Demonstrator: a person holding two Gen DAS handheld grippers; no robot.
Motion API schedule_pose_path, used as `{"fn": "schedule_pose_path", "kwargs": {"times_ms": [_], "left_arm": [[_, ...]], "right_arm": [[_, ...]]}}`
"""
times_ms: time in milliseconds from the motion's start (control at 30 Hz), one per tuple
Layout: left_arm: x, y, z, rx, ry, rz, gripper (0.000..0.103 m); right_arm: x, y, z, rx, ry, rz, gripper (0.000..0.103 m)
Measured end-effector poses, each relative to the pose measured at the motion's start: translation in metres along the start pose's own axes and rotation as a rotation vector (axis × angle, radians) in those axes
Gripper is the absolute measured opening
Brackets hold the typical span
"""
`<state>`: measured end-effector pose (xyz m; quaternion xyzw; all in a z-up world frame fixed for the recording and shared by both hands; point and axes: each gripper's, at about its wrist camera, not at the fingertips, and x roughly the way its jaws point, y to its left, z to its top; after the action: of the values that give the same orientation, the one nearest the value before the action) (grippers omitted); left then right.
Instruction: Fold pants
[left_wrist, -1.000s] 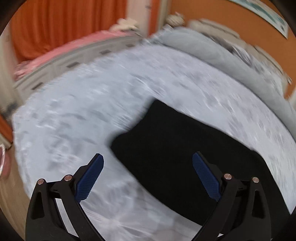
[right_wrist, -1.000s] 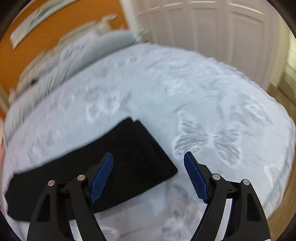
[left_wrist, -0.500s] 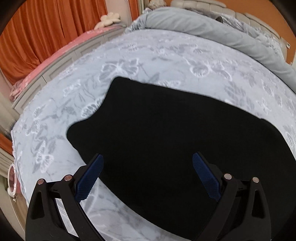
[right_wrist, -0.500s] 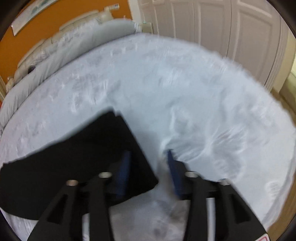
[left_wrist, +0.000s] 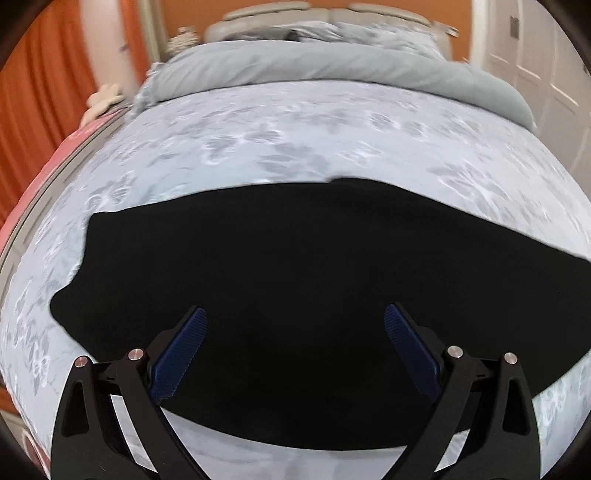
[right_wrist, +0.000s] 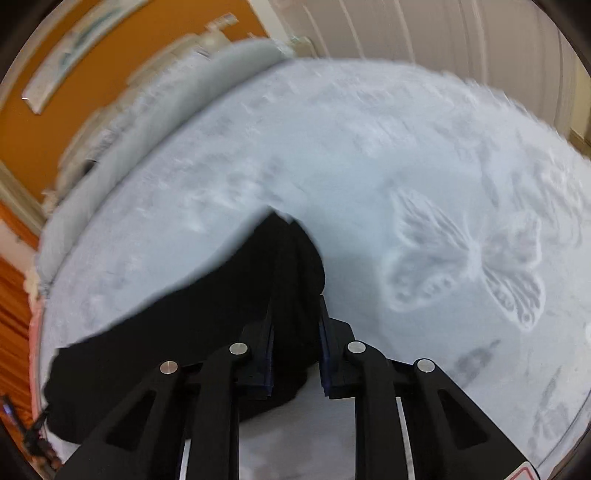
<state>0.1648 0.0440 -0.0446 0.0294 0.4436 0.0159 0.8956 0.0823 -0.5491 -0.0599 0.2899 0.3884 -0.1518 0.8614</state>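
Though the pants (left_wrist: 295, 295) lie lengthwise-folded on the bed (left_wrist: 295, 125), the crosswise fold remains (judging so): right gripper (right_wrist: 295, 332) pinches one end, left gripper (left_wrist: 295, 325) hovers wide.

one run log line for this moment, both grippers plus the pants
left gripper: open above pants | right gripper: shut on pants end | pants: flat on bedspread

Home bedroom: bed (left_wrist: 295, 122) under butterfly-print cover, rolled grey duvet (left_wrist: 332, 62) before padded headboard (left_wrist: 325, 9), orange curtains (left_wrist: 44, 88), white panelled doors (right_wrist: 424, 33).
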Motion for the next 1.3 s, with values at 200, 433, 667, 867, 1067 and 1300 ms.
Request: {"fn": "schedule_pose_path", "kwargs": {"times_ms": [200,433,667,867,1067,1300], "left_arm": [[0.013,0.016,0.000,-0.067,0.050,0.001,0.095],[-0.001,0.050,0.005,-0.158,0.035,-0.053,0.095],[-0.018,0.095,0.007,-0.234,0.007,-0.083,0.095],[-0.018,0.156,0.001,-0.346,0.013,-0.088,0.095],[0.004,0.253,-0.026,-0.637,0.081,-0.113,0.095],[0.041,0.314,-0.066,-0.959,0.218,-0.299,0.094]], "right_arm": [[-0.046,0.111,-0.002,-0.132,-0.066,0.279,0.017],[-0.022,0.274,-0.055,-0.388,0.057,0.465,0.017],[0.030,0.377,-0.136,-0.598,0.216,0.460,0.017],[0.073,0.405,-0.201,-0.744,0.321,0.359,0.030],[0.025,0.403,-0.198,-0.709,0.210,0.430,0.062],[-0.036,0.360,-0.159,-0.589,-0.026,0.419,0.077]]}}
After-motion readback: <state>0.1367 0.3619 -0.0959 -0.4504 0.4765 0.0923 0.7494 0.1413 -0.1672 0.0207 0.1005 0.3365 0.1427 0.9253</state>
